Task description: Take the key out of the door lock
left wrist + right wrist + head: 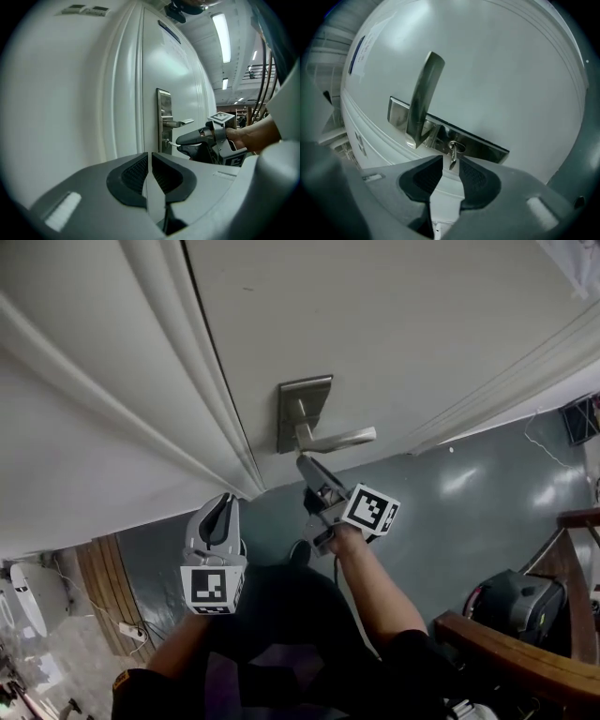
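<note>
A small metal key point(453, 157) sticks out of the lock in the brushed-metal plate point(483, 143) on the white door, just under the lever handle point(423, 96). My right gripper point(451, 161) stands open, with the key hanging in the gap between its pads, and neither pad presses on it. In the head view the right gripper point(305, 463) points up at the plate point(302, 409) below the handle point(342, 438). My left gripper point(223, 502) hangs back at the door frame, shut and empty. The left gripper view shows the key point(171, 144) at the right gripper's tips point(187, 143).
The white door frame point(187, 371) runs left of the lock. Grey floor point(469, 512) lies below the door. A wooden railing point(525, 652) and a black bag point(516, 601) are at the right. A power strip point(131, 632) lies on wood flooring at the left.
</note>
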Motion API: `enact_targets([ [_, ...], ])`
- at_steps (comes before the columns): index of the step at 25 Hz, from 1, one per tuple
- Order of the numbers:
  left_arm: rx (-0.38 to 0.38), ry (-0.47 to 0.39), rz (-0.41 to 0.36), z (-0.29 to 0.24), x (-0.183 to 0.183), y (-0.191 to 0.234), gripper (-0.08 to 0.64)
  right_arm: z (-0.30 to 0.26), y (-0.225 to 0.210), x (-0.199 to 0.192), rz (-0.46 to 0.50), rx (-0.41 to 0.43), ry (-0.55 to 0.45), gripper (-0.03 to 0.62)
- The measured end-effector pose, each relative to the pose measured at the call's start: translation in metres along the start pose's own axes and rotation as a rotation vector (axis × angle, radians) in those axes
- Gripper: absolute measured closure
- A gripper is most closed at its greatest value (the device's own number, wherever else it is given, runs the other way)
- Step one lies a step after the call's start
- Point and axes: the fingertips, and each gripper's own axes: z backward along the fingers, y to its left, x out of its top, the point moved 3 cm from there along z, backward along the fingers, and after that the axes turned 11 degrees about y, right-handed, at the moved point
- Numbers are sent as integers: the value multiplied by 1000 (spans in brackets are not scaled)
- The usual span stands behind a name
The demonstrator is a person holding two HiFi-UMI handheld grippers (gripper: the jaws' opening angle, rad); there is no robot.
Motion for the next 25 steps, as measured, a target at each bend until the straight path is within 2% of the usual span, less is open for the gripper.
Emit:
enact_targets([
  [7,56,6,22,6,-2,16,518,-14,3,6,-62,70,-23,508],
  [11,52,-11,22,4,-2,18,520,-15,-2,7,-119,94,-37,560],
  [25,-10,-22,-14,-6,10,11,526,-11,-5,-2,-327,175,-87,578],
])
